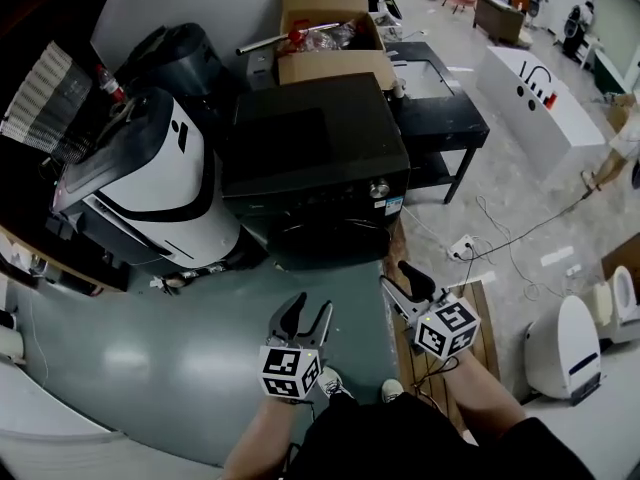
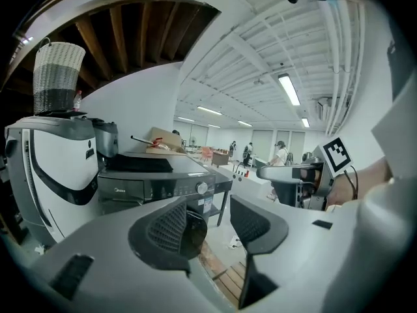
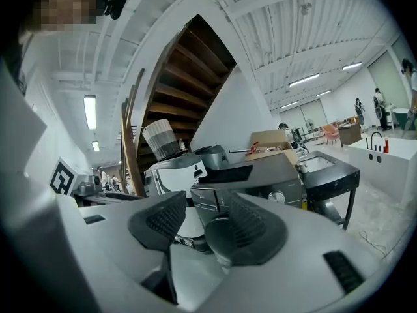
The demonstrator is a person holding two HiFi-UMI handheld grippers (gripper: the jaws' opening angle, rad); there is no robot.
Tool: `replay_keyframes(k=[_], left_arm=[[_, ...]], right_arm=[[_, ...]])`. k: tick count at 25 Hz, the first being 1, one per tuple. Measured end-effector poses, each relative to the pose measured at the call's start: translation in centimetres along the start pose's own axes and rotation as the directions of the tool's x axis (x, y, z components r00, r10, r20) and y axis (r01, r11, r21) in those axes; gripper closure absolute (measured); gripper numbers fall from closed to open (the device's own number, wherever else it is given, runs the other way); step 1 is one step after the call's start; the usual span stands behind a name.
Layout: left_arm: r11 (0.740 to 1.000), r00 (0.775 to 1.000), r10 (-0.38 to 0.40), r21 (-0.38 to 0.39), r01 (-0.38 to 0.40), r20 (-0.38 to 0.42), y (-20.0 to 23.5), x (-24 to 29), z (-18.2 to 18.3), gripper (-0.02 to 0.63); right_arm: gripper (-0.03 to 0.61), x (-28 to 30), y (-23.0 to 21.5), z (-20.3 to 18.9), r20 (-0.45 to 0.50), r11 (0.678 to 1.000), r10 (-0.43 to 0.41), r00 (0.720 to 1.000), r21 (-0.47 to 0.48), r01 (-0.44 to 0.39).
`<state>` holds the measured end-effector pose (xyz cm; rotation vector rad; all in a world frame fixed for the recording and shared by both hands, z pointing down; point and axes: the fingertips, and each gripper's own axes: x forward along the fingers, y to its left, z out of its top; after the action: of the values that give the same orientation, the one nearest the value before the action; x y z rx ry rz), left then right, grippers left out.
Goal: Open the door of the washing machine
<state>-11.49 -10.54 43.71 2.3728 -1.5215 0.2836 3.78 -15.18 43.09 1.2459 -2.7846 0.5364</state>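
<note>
The left gripper [image 1: 305,314] has its jaws released, spread apart with nothing between the ribbed pads; in the left gripper view [image 2: 208,224] only the floor and the lower front of the washing machine [image 2: 159,182] show through the gap. The right gripper [image 1: 402,282] is likewise released and holds nothing, and in the right gripper view [image 3: 195,224] the round dark door [image 3: 217,232] shows through the gap, well apart from the pads.

Both grippers hover in front of the washing machine [image 1: 320,153], short of it and touching nothing, the left one before its middle, the right one off its right front corner. The door [image 1: 335,236] sits flush in the machine's front face.

A green mat [image 1: 180,348] lies on the floor before the machine. A white appliance [image 1: 150,183] stands just left of it, a black desk [image 1: 445,118] just right, and an open cardboard box [image 1: 330,63] behind it.
</note>
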Motion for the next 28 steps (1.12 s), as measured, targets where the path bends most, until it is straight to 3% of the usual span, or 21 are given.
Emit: replay_keyframes(k=[15, 28], left_arm=[[0.996, 0.996, -0.093, 0.007, 0.093, 0.002, 10.6, -0.5, 0.0, 0.382], [0.992, 0.992, -0.122, -0.027, 0.122, -0.01, 10.7, 2.1, -1.7, 0.371]], right_arm=[[0.342, 7.8, 4.1, -1.0, -0.017, 0.992, -0.116, 0.993, -0.056, 0.115], [0.333, 8.6, 0.9, -3.5, -0.104, 0.983, -0.157, 0.982, -0.112, 0.145]])
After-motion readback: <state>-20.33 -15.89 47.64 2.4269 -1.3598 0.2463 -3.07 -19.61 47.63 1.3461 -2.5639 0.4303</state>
